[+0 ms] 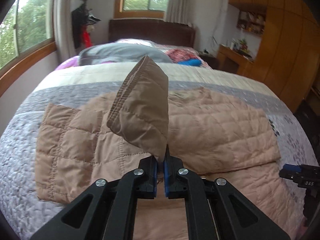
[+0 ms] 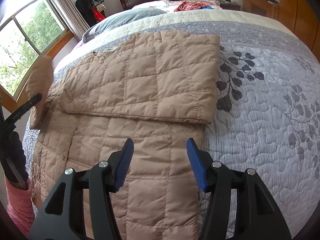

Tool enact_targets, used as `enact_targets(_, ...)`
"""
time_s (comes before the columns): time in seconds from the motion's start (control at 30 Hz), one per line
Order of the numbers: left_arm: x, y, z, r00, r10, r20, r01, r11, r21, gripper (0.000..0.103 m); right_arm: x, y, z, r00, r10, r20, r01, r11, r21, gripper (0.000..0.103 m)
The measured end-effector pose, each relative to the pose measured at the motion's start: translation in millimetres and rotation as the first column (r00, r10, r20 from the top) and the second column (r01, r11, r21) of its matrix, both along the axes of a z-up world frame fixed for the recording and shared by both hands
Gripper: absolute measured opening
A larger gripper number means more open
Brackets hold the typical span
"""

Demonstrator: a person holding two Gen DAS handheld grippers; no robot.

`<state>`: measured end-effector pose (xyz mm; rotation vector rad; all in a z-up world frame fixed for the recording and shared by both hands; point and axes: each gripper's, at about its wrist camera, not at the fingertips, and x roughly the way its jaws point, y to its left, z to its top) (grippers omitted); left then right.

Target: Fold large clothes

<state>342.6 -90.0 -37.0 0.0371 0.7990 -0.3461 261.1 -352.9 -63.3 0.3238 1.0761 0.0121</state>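
A tan quilted jacket (image 2: 140, 92) lies spread on the bed, with one part folded across its upper half. My left gripper (image 1: 161, 160) is shut on a sleeve end (image 1: 142, 108) of the jacket, which stands up from the pads above the rest of the garment. In the right wrist view that raised sleeve (image 2: 39, 74) shows at the left edge with the left gripper's black finger (image 2: 30, 104) on it. My right gripper (image 2: 159, 150) hangs open over the jacket's lower part, nothing between its blue pads. Its tip (image 1: 296, 173) shows at the right in the left wrist view.
The bed wears a grey and cream quilted cover (image 2: 260, 100) with a leaf print. A grey pillow (image 1: 124, 53) and bright clothes (image 1: 184, 57) lie near the dark headboard (image 1: 152, 32). Windows (image 1: 26, 26) stand left, wooden cupboards (image 1: 280, 30) right. A person's pink sleeve (image 2: 18, 206) is at lower left.
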Motion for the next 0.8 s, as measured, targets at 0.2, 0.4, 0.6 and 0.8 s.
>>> enact_targets(0.2, 15.4, -39.8, -41.3, 0.994, -0.044, -0.096, 0.047, 0.998, 0.034, 0.006, 6.6, -9.2, -22.7, 0.999, -0.016, -0.046, 0.017, 1.0, 0.023, 0.055)
enact_targets(0.4, 14.2, -44.7, -54.9, 0.987, -0.096, -0.131, 0.098, 0.995, 0.014, 0.019, 7.0, -10.9, -25.9, 0.999, -0.014, -0.047, 0.016, 0.999, 0.037, 0.055)
enact_targets(0.6, -21.4, -26.1, -23.8, 0.947, -0.291, -0.135, 0.269, 0.95, -0.158, 0.047, 5.3, 2.2, -7.5, 1.0, 0.007, -0.028, -0.007, 1.0, 0.017, 0.055)
enact_targets(0.8, -10.4, 27.9, -10.3, 0.992, -0.064, -0.11, 0.064, 0.998, -0.009, 0.047, 30.7, 40.7, 14.5, 0.995, 0.093, -0.037, -0.093, 0.996, 0.005, 0.055)
